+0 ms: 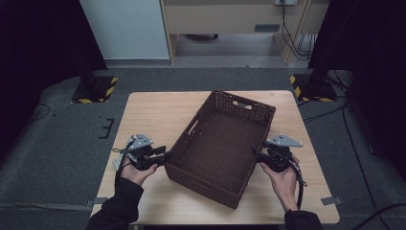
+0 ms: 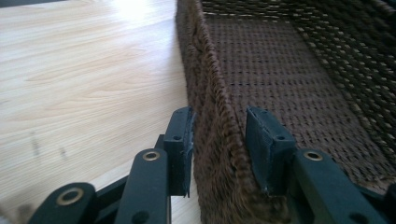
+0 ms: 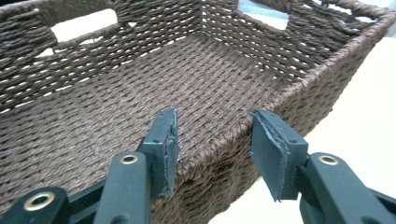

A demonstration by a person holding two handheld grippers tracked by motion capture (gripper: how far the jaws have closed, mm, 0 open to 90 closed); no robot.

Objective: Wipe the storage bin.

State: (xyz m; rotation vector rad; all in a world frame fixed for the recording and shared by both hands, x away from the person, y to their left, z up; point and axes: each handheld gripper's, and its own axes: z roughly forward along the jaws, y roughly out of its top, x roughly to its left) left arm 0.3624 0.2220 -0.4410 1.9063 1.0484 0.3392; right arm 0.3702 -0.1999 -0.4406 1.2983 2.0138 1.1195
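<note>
1. A dark brown, rectangular woven wicker basket (image 1: 221, 146) sits askew on the light wooden table (image 1: 153, 112), one corner turned toward the person, cut-out handle slots in its end and side walls.
2. The left gripper (image 1: 162, 156) comes in from the basket's left side, held roughly level in the person's left hand (image 1: 135, 170), with the dark-sleeved forearm rising from the bottom edge of the high view.
3. In the left gripper view its jaws straddle the basket's wall – one pad outside against the weave, the other inside with a sliver of gap, so they stand partly open around the rim and not clamped on it.
4. The right gripper (image 1: 256, 154) meets the opposite wall, held in the right hand (image 1: 282, 177), palm cupped beneath it and the wrist angled inward.
5. In the right gripper view its jaws (image 3: 212, 151) bracket the rim near a corner – both pads stand clear of the weave, about half open, gripping nothing.
6. The two hands lie well apart, the basket between them.
</note>
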